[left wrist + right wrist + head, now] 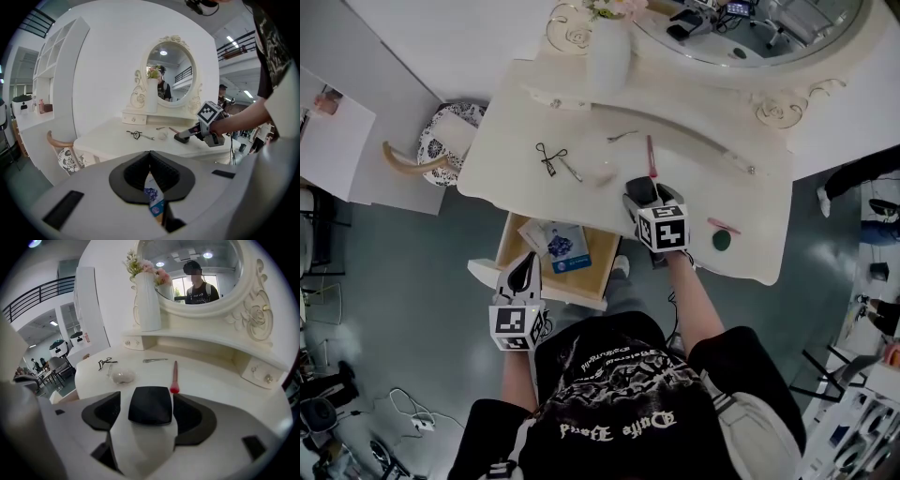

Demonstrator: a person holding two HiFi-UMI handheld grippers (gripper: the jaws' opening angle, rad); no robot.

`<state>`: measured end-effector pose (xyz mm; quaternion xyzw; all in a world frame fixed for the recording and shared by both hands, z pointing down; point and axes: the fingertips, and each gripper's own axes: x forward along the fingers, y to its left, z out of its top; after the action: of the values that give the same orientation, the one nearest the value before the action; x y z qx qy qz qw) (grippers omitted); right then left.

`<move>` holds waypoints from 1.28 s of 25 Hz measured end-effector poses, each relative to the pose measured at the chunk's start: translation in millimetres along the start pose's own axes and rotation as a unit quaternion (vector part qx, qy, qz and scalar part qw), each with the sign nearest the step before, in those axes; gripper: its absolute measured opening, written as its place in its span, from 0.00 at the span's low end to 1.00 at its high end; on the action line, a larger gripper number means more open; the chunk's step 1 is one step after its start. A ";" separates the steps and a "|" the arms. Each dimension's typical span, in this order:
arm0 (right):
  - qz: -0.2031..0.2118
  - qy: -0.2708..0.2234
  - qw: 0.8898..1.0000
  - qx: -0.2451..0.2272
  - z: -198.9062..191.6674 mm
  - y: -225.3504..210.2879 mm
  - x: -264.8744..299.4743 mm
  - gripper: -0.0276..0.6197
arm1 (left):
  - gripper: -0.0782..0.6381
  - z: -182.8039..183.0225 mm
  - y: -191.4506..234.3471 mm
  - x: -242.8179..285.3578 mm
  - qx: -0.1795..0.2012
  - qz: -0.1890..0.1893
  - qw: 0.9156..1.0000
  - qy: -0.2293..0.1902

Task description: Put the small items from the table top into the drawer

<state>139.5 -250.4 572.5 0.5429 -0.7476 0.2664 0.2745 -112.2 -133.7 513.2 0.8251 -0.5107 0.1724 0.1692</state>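
Note:
A small black box [643, 190] [150, 405] rests on the white dressing table [712, 178]. My right gripper [642, 199] [149, 404] is open around it, and the left pad stands clear of the box. Still on the table top are an eyelash curler [550, 157] [107, 363], tweezers [622, 136], a red-tipped stick [651, 156] [175, 376], a clear little dish [605, 175] [123, 377], a pink stick [724, 225] and a green round piece [722, 241]. The drawer [602, 251] is pulled out and holds blue packets [568, 247]. My left gripper [525, 264] [150, 157] is shut and empty at the drawer's front.
A white vase [607, 52] with flowers stands at the back of the table below the oval mirror [750, 37]. A patterned chair [442, 141] sits off the table's left end. The person's legs are right behind the open drawer.

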 end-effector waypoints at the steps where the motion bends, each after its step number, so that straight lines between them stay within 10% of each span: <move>1: 0.001 0.004 1.000 0.002 -0.4 -0.5 2.3 0.56 | 0.13 0.6 0.4 0.7 0.002 0.001 1.000 0.001; 32: -0.033 0.050 0.998 -0.005 -14.4 -10.1 13.0 0.55 | 0.13 -3.6 8.2 7.7 -0.016 0.026 1.000 0.002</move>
<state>147.6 -251.7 592.7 0.5515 -0.7161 0.2805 0.3231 -116.8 -141.5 520.7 0.8083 -0.5343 0.1706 0.1790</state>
